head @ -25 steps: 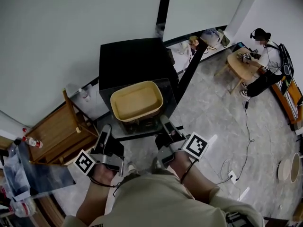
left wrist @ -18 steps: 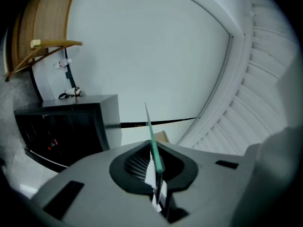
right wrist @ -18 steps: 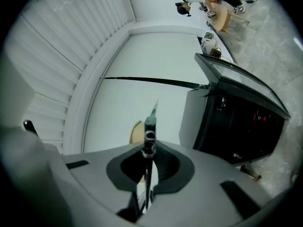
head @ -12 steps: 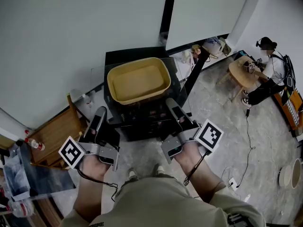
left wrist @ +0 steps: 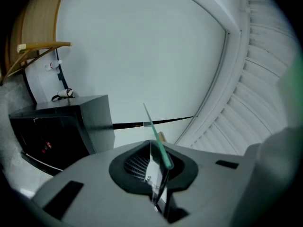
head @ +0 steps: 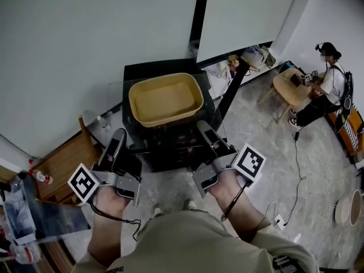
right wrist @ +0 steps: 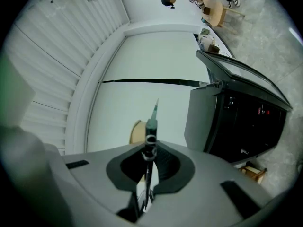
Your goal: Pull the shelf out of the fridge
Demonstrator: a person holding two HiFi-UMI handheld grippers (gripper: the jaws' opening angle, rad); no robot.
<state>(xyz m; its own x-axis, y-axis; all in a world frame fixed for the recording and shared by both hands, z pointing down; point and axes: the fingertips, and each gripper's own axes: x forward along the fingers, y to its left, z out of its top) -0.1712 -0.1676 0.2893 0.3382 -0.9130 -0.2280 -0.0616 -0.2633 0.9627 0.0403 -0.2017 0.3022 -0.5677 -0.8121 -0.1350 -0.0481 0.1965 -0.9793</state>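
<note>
A clear glass shelf (head: 210,115) is out of the black fridge (head: 170,149) and held level above it, with a tan plastic tub (head: 165,98) standing on it. My left gripper (head: 118,136) is shut on the shelf's left edge and my right gripper (head: 205,127) on its right edge. In the left gripper view the shelf's green glass edge (left wrist: 158,148) runs out from between the closed jaws of the left gripper (left wrist: 158,183), with the fridge (left wrist: 57,126) to the left. In the right gripper view the right gripper (right wrist: 146,174) clamps the glass edge (right wrist: 151,122), with the fridge (right wrist: 241,126) to the right.
The fridge door (head: 232,92) stands open at the right. A wooden chair (head: 62,164) and a bottle (head: 40,176) are at the left. A person (head: 327,87) sits at a round wooden table (head: 290,87) at the far right. A cable and a power strip (head: 278,210) lie on the floor.
Both grippers have lifted the shelf with the tub up and towards me, above the fridge top. In the last half second it has hardly moved.
</note>
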